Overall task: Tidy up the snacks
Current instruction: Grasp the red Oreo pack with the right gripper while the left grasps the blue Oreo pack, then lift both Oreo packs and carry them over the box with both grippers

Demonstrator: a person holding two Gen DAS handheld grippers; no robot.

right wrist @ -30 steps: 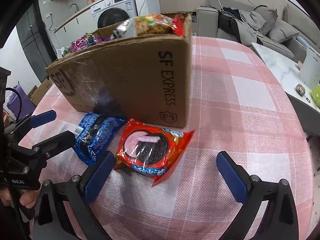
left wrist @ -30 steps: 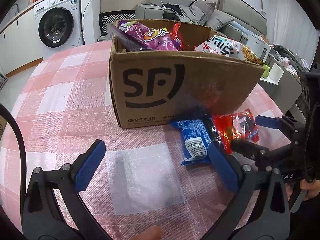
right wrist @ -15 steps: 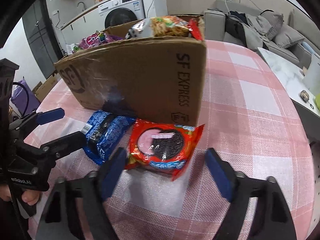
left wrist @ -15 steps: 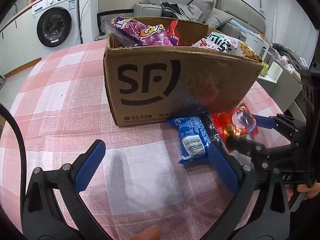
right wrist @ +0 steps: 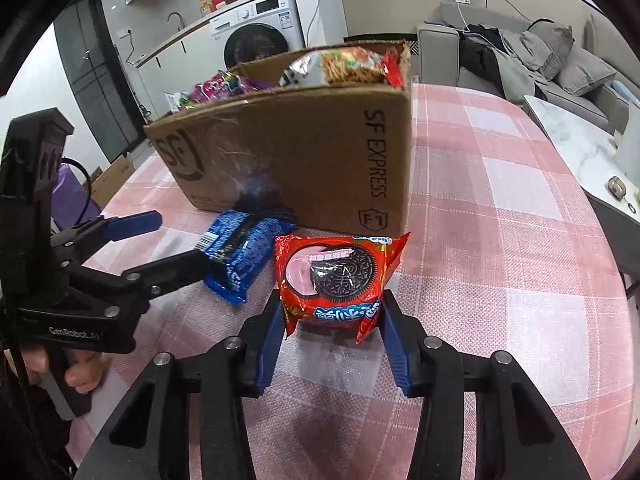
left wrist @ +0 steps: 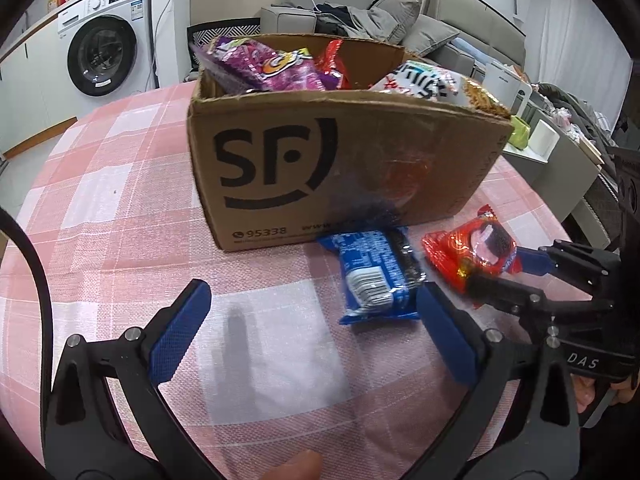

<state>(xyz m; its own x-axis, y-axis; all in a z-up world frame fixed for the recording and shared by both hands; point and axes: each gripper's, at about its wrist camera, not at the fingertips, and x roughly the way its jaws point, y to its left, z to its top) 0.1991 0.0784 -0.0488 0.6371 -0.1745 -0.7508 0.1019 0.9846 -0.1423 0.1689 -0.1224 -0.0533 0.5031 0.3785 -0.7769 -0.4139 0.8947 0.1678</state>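
A brown SF cardboard box (left wrist: 344, 168) (right wrist: 304, 160) stands on the pink checked tablecloth and holds several snack bags. A blue Oreo pack (left wrist: 376, 276) (right wrist: 240, 252) lies in front of it. My right gripper (right wrist: 332, 332) is shut on a red Oreo pack (right wrist: 336, 280), which looks lifted slightly off the cloth; in the left wrist view the red pack (left wrist: 472, 252) sits between the right gripper's fingers (left wrist: 532, 262). My left gripper (left wrist: 312, 328) is open and empty, its right finger (left wrist: 444, 332) beside the blue pack.
The table edge (right wrist: 612, 248) curves close on the right, with a marble side table (right wrist: 576, 140) beyond. A washing machine (left wrist: 104, 56) and a grey sofa (left wrist: 360, 12) stand behind the box. Bare cloth (left wrist: 120, 200) lies left of the box.
My right gripper moved forward and closed on the red Oreo pack, which now looks raised a little. The left gripper stayed open and shifted slightly left of the blue pack.
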